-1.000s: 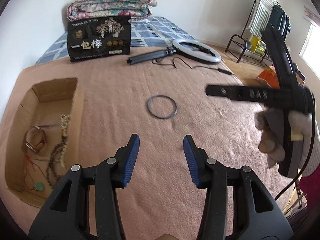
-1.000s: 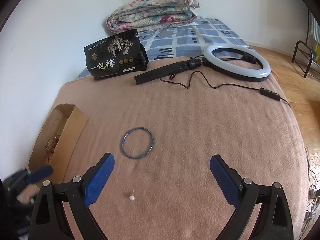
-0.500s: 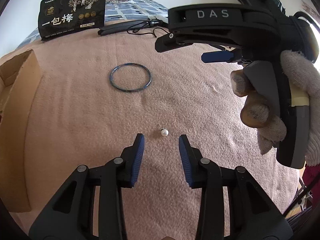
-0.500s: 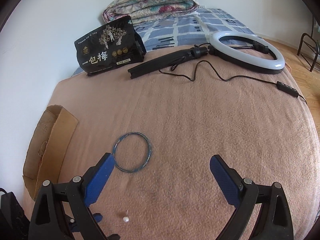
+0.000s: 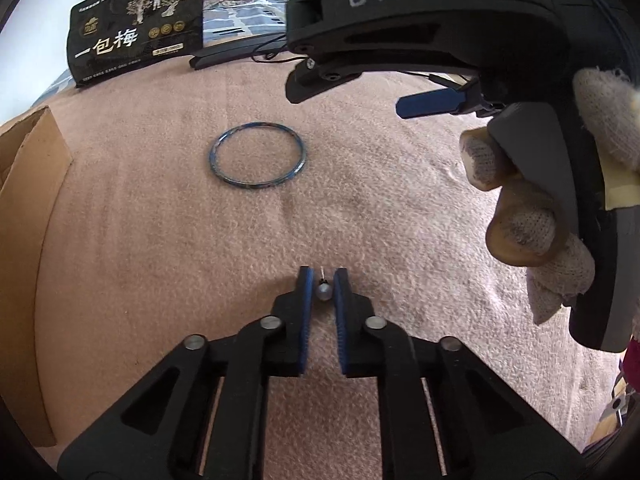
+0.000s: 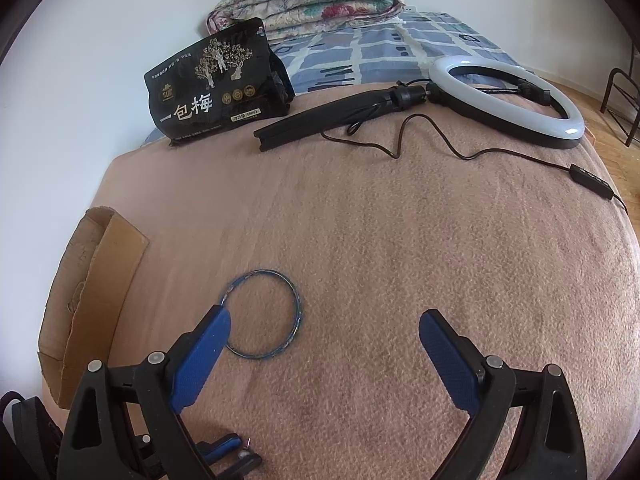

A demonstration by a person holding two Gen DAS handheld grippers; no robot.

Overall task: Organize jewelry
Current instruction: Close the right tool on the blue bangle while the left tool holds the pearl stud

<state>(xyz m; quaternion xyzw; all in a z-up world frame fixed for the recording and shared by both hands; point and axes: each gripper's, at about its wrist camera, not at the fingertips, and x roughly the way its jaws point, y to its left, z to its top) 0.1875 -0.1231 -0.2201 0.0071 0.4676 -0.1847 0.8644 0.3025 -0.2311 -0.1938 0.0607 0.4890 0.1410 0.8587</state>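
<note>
My left gripper is shut on a small pearl earring low on the pink blanket; the pin sticks out between the blue pads. A blue bangle lies flat on the blanket ahead of it. In the right wrist view the bangle lies just past the left fingertip of my open, empty right gripper. The left gripper with the pearl shows at the bottom edge. The right gripper shows above and to the right in the left wrist view, held by a gloved hand.
A cardboard box sits at the blanket's left edge. A black snack bag, a folded tripod with ring light and its cable lie at the back. A folded quilt is behind.
My left gripper moved down and forward over the pearl earring and shut on it. The right gripper drifted forward and left, nearer the bangle, still open.
</note>
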